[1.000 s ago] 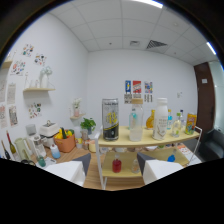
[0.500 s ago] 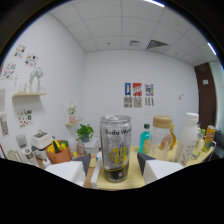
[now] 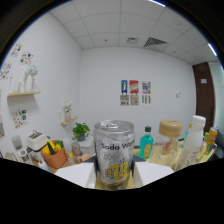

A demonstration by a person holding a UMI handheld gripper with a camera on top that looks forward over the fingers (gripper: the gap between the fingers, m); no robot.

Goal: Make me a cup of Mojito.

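The soda water can (image 3: 114, 154) stood upright on the table (image 3: 150, 161), right between the two white fingers (image 3: 75, 175) of the gripper (image 3: 114, 181), though I could not tell whether they pressed its sides or left a gap. To one side sat an orange pot (image 3: 54, 156) and a small plant (image 3: 80, 132); to the other a green bottle (image 3: 145, 144), a lidded jar (image 3: 170, 136) and a white bottle (image 3: 194, 140), all set back behind the can.

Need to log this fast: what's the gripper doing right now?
Gripper: open, soda can stands between its fingers, not yet clamped.
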